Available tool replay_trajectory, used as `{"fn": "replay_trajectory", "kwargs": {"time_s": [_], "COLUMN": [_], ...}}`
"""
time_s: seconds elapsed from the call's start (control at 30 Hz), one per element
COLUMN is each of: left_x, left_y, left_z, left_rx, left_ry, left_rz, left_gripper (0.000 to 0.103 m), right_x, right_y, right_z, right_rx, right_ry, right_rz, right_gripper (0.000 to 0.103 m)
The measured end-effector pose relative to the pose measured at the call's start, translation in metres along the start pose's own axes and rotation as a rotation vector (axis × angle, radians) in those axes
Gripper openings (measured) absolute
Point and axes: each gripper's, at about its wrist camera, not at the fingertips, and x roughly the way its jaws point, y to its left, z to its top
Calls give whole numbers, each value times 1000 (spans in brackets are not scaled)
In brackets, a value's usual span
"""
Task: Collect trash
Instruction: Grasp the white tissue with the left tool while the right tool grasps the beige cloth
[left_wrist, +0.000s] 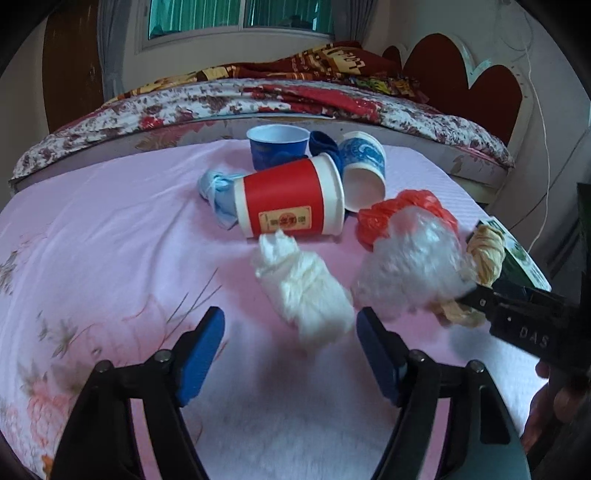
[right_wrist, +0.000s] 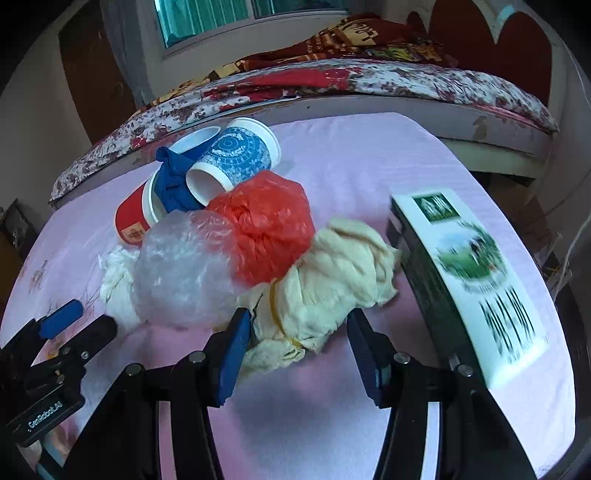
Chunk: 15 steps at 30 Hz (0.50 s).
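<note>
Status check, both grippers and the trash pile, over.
Left hand-held gripper open at white tissue wad. Right hand-held gripper open around cream wad. Clear bag crowding both.

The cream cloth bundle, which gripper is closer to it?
Right. The right gripper straddles the cream cloth bundle; the left gripper is off to its side, by the white tissue wad.

The left hand-held gripper tilts downward, jaws apart. The right hand-held gripper tilts downward too, jaws narrower but parted.

This is a bedroom in a home. A bed with a flowery red and white quilt stands under a window with green glass, beside a red heart-shaped headboard.
</note>
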Motion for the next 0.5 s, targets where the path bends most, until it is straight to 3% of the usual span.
{"fn": "replay_trajectory", "kwargs": {"time_s": [0.13,0.2,0.23,0.27,0.5], "left_x": [17,21,20,16,-21], "left_y": [-3,-4,-5,-6,-4], "left_z": [6,6,5,4,-8], "left_rx": [-1,-1,-5,-5,26], "left_ry": [49,69,70,61,-23], "left_rz": [-13,-26,-47,-54,-33], "left_gripper": [65,54,39,35,33], "right_x": [6,6,4,1,-37], "right_y": [4,5,5,5,-1], "right_z": [6,6,5,3,-11], "right_rx": [-21,-31,-33,-35,-49], "right_ry": [2,0,-2,-6,-64], "right_rz": [28,42,52,56,50], "right_gripper": [43,37,33,32,31]}}
